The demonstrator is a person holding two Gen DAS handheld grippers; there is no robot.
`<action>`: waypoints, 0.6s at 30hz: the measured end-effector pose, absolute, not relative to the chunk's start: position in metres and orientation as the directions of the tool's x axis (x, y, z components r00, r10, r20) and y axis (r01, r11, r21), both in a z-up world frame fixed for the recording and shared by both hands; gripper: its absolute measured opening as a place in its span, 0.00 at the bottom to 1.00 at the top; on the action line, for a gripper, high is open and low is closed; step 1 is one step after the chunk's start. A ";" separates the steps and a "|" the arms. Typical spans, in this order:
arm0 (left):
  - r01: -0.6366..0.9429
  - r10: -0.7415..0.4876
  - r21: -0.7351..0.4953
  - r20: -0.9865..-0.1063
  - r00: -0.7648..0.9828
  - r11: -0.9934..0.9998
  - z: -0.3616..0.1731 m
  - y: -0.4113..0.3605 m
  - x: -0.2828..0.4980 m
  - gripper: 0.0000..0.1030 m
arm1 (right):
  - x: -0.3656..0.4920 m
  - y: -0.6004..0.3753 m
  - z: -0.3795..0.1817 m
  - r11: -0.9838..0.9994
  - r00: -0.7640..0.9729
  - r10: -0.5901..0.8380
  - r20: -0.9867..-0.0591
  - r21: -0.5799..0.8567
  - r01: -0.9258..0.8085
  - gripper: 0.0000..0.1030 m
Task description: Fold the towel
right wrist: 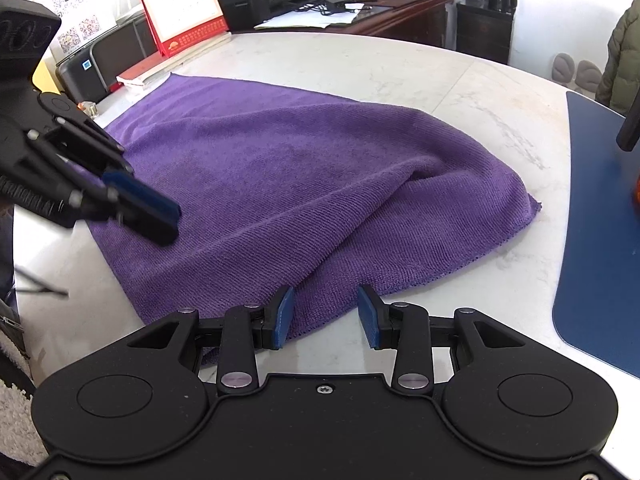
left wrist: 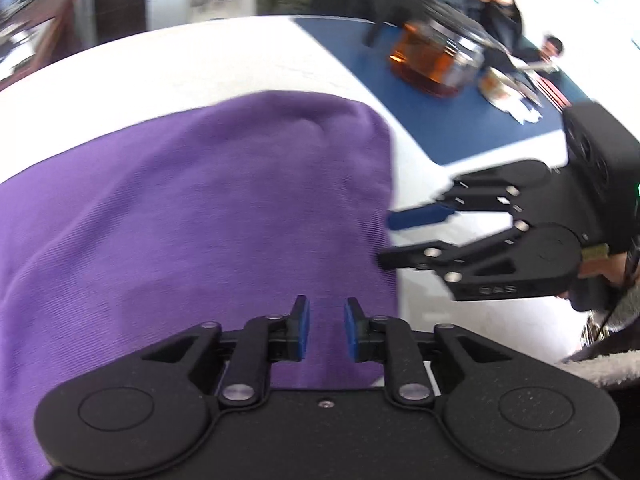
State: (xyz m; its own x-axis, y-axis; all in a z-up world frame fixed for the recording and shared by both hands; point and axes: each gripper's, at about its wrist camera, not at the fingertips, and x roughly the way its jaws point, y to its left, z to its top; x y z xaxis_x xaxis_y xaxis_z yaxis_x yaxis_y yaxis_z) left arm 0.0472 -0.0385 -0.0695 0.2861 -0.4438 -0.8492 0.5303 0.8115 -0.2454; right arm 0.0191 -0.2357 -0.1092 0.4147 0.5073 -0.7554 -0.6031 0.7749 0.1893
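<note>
Two grippers over purple towel, left fingers and right fingers released, grasping nothing.

Not much to read here tbh. The right gripper has "DAS" moulded on its black body. The sheet with QR codes and the red desk calendar are too small to read.

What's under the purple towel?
The towel lies on the white table, which shows all around it. It humps up near the right side; whatever the cloth covers there cannot be seen.
</note>
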 end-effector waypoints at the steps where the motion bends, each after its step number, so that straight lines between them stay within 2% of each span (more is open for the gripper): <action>1: 0.550 -0.444 -0.239 -0.853 0.275 0.800 -0.072 -0.045 0.046 0.18 | 0.019 -0.234 -0.109 0.772 0.414 0.509 -0.755 0.186 -0.608 0.34; 5: 0.633 -0.403 -0.151 -0.873 0.274 0.759 -0.080 -0.068 0.042 0.20 | 0.018 -0.229 -0.106 0.758 0.410 0.513 -0.754 0.173 -0.629 0.34; 10: 0.658 -0.399 -0.135 -0.876 0.270 0.741 -0.080 -0.074 0.043 0.24 | 0.019 -0.227 -0.104 0.757 0.413 0.518 -0.749 0.177 -0.629 0.34; 18: 0.678 -0.405 -0.124 -0.873 0.273 0.724 -0.081 -0.081 0.041 0.28 | 0.029 -0.243 -0.108 0.757 0.368 0.602 -0.709 0.358 -0.547 0.34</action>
State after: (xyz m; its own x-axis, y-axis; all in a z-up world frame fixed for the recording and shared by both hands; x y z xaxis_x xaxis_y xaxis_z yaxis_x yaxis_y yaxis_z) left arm 0.0409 -0.0809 -0.0809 0.2727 -0.4050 -0.8727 0.6783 0.7242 -0.1241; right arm 0.0287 -0.2431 -0.1076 0.3685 0.6017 -0.7086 -0.5467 0.7568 0.3583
